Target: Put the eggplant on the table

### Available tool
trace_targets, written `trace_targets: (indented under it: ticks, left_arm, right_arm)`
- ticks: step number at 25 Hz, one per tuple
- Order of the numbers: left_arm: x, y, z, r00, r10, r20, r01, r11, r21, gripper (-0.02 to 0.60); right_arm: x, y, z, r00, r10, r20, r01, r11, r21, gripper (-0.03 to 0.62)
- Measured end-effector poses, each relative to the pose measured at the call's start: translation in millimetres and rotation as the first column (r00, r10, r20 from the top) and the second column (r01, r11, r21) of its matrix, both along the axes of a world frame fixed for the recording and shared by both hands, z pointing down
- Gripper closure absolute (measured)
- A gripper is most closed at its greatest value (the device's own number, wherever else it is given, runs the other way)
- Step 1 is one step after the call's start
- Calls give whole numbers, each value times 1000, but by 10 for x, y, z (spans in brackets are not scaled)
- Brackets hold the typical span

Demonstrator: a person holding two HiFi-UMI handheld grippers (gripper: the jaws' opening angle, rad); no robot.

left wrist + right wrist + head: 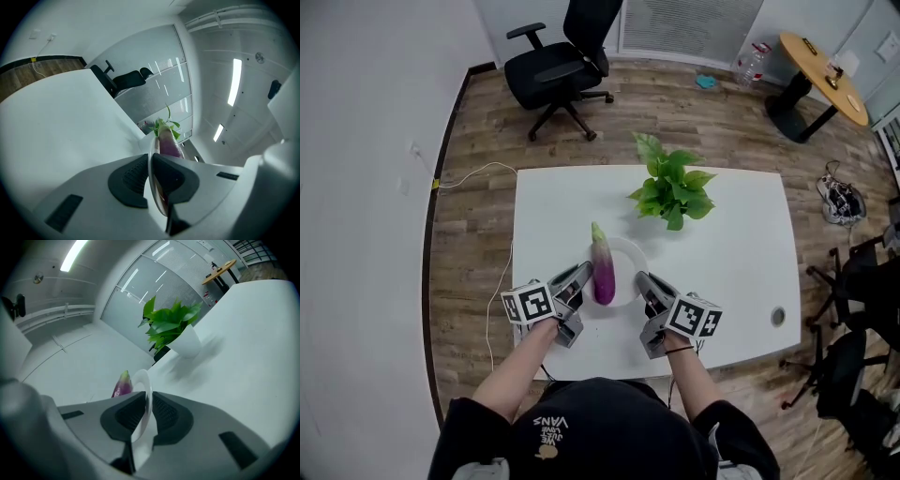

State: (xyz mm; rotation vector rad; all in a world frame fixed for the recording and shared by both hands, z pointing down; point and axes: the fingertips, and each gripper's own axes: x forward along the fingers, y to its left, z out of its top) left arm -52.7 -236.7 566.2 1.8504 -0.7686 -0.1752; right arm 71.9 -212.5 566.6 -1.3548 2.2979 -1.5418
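Note:
A purple eggplant [603,267] with a green stem lies on a white plate [628,249] over the front middle of the white table [731,253]. My left gripper [584,275] is shut on the plate's left rim and my right gripper [643,280] is shut on its right rim. In the left gripper view the plate's edge [150,157] runs between the closed jaws of the left gripper [151,174], with the eggplant [168,143] beyond. The right gripper view shows the plate [143,387] pinched in the right gripper [147,416], the eggplant [123,385] to its left.
A potted green plant [670,187] stands on the table just behind the plate, and it also shows in the right gripper view [171,324]. A black office chair [562,61] is beyond the table, a round wooden table [821,67] is far right, and dark chairs [862,281] crowd the right edge.

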Motion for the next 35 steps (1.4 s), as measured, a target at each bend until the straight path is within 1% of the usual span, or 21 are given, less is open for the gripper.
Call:
trace_targets:
  ticks: [10,17,21,28,31,35]
  left_arm:
    - [0,-226,320,999,-36,22,37,998,-55,554]
    - [-1,-281,592,996,-51,78,61,990,-125,551]
    - [7,-280,700,993,-49,105,66,984,-164,548]
    - [36,-299,772,990,-52,135,76,980,-182,546]
    - [32,-310,792,985,-54,166,86,978,-191,543]
    - [18,-324,841,971,-56,231,106,972,-210,535]
  right_arm:
    - [-33,-265,232,1000,-14,-2,14,999,-45,551]
    - [-29,-320,520,1000,-10,-4,9,995,-101,551]
    - [-24,-331,631,1000,-22,-10,21,992,-124,551]
    - [8,-359,727,1000,-26,-13,24,990,-141,549]
    - [11,-378,743,1000,-28,-12,26,989,-144,549]
    - [4,-397,778,999,-34,-14,32,987,-158,549]
